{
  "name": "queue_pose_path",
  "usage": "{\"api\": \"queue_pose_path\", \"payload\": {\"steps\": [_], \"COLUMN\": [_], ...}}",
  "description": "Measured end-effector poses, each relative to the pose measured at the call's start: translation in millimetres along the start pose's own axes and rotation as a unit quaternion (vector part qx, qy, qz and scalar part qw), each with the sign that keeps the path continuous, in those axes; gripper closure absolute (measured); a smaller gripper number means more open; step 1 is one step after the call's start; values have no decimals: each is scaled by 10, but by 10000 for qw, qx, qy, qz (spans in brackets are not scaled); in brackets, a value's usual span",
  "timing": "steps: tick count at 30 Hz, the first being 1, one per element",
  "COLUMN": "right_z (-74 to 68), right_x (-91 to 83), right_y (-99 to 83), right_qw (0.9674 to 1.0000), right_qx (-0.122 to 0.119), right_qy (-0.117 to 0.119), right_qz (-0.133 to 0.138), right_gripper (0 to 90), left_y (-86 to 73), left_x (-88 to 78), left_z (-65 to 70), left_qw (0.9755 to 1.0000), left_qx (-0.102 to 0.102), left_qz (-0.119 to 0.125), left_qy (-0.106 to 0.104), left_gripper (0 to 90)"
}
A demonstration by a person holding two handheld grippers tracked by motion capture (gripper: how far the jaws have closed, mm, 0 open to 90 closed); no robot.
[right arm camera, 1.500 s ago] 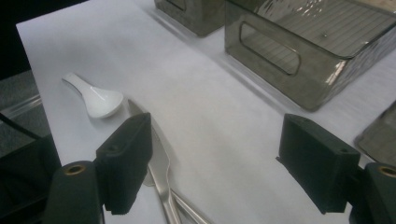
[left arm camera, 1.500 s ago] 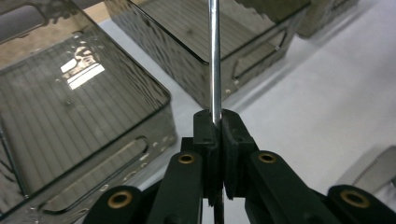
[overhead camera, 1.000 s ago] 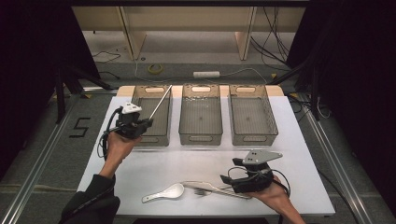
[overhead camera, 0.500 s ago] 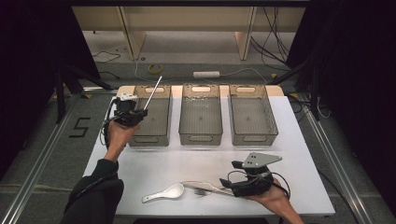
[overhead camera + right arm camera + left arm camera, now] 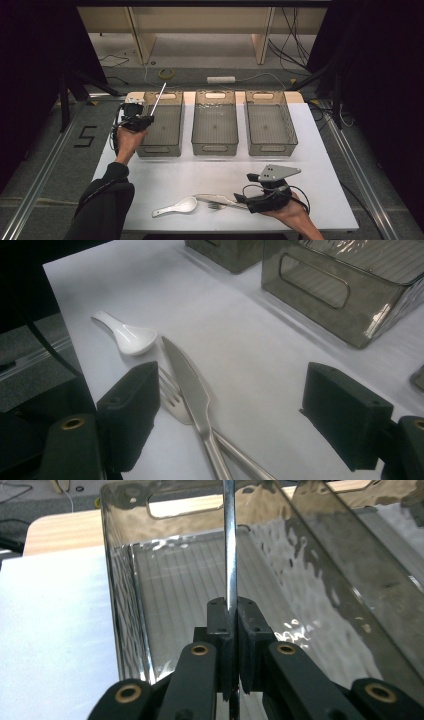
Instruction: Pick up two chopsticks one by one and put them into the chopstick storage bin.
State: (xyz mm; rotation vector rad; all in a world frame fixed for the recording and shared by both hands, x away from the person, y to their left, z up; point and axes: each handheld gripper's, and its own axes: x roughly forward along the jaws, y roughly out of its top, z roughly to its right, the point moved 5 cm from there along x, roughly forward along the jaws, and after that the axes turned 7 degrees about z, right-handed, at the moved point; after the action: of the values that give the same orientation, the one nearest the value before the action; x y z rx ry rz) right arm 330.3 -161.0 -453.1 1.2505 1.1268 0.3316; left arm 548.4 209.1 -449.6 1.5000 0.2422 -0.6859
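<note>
Left tongs (image 5: pixel 146 120): clamped on metal rod (image 5: pixel 158 99), over left bin (image 5: pixel 165 149). Right tongs (image 5: pixel 235 410): wide apart, above knife (image 5: pixel 187 380) and fork (image 5: pixel 172 397) on worktop (image 5: pixel 200 175). Floor marking: "5" (image 5: pixel 86 136).

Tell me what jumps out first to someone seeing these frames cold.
The left gripper holds a thin metal rod clamped in its jaws, slanting up over the leftmost of three smoky plastic bins lined up across the white table. Near the front edge, the right gripper sits open around a knife crossed over a fork, beside a white spoon.
</note>
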Motion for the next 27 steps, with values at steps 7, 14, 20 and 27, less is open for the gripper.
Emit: {"api": "queue_pose_path", "payload": {"steps": [7, 14, 20, 27], "right_z": [6, -5, 0, 5], "right_x": [-10, -6, -15, -18], "right_y": [11, 10, 13, 13], "right_qw": [10000, 10000, 10000, 10000], "right_qx": [48, 54, 50, 69], "right_qy": [-7, 16, 19, -8], "right_qz": [64, 49, 57, 71], "right_gripper": [228, 229, 229, 229], "left_y": [-42, -65, -49, -115], "left_x": [64, 107, -10, -335], "left_z": [-55, -68, -38, 187], "left_qw": [9998, 9993, 9993, 9987], "left_qx": [-112, -230, -356, -35], "left_qz": [-99, -190, -123, -74], "left_qy": [108, 207, 57, -495], "left_gripper": [851, 755, 550, 361]}}
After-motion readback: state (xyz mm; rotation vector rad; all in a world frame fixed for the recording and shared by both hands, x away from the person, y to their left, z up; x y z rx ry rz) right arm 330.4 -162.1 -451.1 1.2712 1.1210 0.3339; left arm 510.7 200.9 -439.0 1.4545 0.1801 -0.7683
